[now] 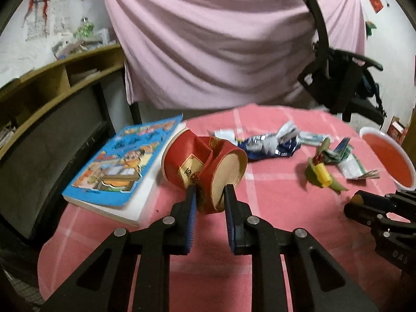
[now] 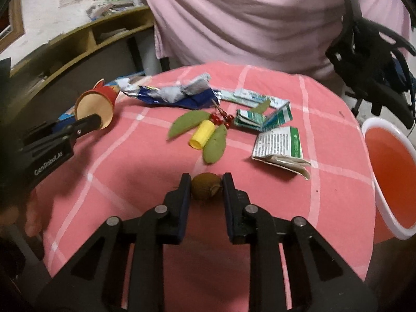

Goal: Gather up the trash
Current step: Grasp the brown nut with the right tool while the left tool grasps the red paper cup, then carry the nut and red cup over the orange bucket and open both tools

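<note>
Trash lies scattered across the round table with the pink checked cloth (image 2: pixel 145 182), and we judge the collecting barely begun: the white plastic basin with the red inside (image 2: pixel 390 161) at the right edge looks empty. Our left gripper (image 1: pixel 209 195) is clamped on the crumpled red paper cup (image 1: pixel 205 156) beside the blue picture book (image 1: pixel 117 161). Our right gripper (image 2: pixel 206 182) has its fingers either side of the small brown kiwi-like fruit (image 2: pixel 206 186), seemingly touching. The crumpled blue foil wrapper (image 2: pixel 176 95), green-and-white cartons (image 2: pixel 280 143), green leaves (image 2: pixel 187 124) and yellow plastic cap (image 2: pixel 201 134) remain.
</note>
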{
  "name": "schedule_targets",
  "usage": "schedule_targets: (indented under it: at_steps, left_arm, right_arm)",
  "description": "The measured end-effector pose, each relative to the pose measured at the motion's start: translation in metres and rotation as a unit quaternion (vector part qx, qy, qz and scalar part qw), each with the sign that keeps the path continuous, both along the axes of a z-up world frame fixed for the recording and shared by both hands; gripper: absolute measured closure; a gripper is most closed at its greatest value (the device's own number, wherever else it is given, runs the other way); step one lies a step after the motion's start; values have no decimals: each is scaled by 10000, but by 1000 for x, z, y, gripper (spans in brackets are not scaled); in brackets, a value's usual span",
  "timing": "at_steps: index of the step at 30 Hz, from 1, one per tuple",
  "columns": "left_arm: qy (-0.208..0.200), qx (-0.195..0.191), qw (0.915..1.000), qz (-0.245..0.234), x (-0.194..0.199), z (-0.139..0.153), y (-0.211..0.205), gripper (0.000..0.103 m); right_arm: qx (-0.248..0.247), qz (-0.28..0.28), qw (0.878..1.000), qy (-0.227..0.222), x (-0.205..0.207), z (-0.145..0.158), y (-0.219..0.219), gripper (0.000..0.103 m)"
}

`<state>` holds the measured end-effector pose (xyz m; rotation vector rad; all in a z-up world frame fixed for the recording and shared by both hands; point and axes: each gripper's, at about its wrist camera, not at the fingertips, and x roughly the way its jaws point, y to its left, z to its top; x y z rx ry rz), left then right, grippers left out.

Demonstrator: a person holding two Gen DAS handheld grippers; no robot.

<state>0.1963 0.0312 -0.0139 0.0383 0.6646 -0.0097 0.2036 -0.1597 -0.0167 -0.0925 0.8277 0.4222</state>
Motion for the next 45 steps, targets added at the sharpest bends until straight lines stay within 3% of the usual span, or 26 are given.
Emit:
schedule_targets:
  at_steps: [6, 12, 19, 22, 27, 31, 37, 45]
  left_arm:
    - [-409, -86, 9990, 129, -37, 11, -14, 86]
    - [-1196, -231, 9918, -390, -71, 36, -66, 86]
    - [-2067, -636, 9687, -1217, -70, 77, -155, 86]
    - [-2142, -756, 9598, -1649, -59, 89, -195, 86]
    - [-1694, -875, 9545, -2292, -29, 88, -255, 86]
    - [-961, -910, 9574, -2565, 6, 73, -290, 86]
    - [-62, -944, 9577, -2719, 41, 55, -316, 86]
    - [584, -786, 9548, -2806, 62, 38, -335, 86]
  right_arm:
    - [291, -47, 9971, -707, -30, 22, -19, 25]
    - [603, -428, 9858, -1508, -61, 50, -72, 25]
    - [511, -1348, 9534, -2651, -79, 98, -158, 25]
    - [352, -1671, 9431, -2853, -73, 106, -187, 25]
    - [264, -2191, 9359, -2746, -58, 98, -232, 24]
    - [309, -2566, 9370, -2349, -44, 79, -264, 24]
    - [304, -2948, 9408, -1645, -26, 45, -294, 24]
    - [348, -3215, 9408, -1013, -17, 18, -309, 24]
